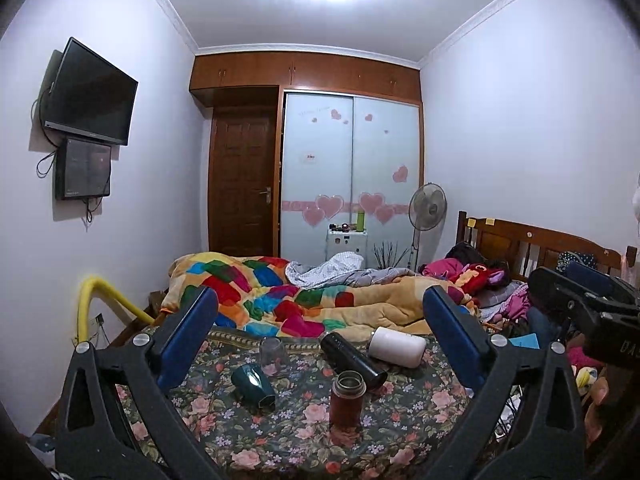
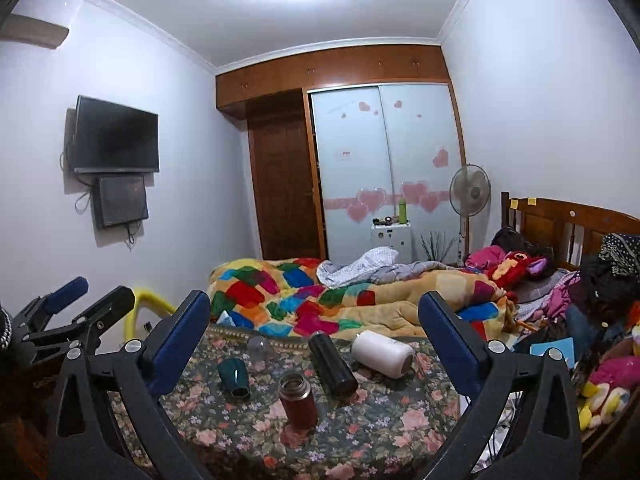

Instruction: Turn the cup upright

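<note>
On the floral bedspread (image 1: 280, 432) (image 2: 360, 432) stand and lie several cups. A red-brown cup (image 1: 347, 399) (image 2: 297, 400) stands upright, mouth open. A dark green cup (image 1: 253, 387) (image 2: 233, 377) lies on its side. A black flask (image 1: 353, 361) (image 2: 333, 363) and a white cup (image 1: 397, 346) (image 2: 382, 353) lie on their sides. A clear glass (image 1: 273, 355) (image 2: 260, 351) stands mouth down. My left gripper (image 1: 320, 340) is open and empty, held above the near edge. My right gripper (image 2: 316, 340) is open and empty beside it; it shows at the right of the left wrist view (image 1: 580, 304).
A patchwork quilt (image 1: 280, 296) is heaped behind the cups. Clothes and soft toys (image 2: 600, 320) pile at the right by the wooden headboard (image 2: 568, 224). A yellow tube (image 1: 96, 300) curves at the bed's left. A fan (image 1: 427, 208) and wardrobe (image 1: 348, 176) stand at the back.
</note>
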Motion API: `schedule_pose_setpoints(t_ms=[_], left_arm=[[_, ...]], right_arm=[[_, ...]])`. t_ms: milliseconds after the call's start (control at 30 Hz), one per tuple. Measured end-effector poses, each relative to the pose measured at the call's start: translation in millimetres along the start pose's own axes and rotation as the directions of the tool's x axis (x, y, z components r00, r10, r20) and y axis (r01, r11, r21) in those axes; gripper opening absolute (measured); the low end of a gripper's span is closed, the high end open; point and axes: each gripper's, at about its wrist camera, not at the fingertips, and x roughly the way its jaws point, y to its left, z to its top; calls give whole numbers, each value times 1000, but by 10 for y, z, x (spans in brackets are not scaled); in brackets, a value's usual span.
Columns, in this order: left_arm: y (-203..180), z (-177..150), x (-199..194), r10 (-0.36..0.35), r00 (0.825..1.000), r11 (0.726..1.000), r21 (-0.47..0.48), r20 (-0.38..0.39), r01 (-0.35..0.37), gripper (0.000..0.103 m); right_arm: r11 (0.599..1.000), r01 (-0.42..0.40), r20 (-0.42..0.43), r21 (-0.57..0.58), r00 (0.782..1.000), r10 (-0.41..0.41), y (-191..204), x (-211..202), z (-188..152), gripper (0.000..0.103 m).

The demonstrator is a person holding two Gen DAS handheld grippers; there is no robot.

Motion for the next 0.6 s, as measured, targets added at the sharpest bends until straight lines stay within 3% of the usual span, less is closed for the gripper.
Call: schedule_pose_setpoints(t_ms=[600], left_arm=[[-28, -31, -57, 2, 1000, 1000, 9, 3, -2, 103]], right_arm=[[1000, 5, -5, -21, 1000, -5, 9, -201, -52, 103]])
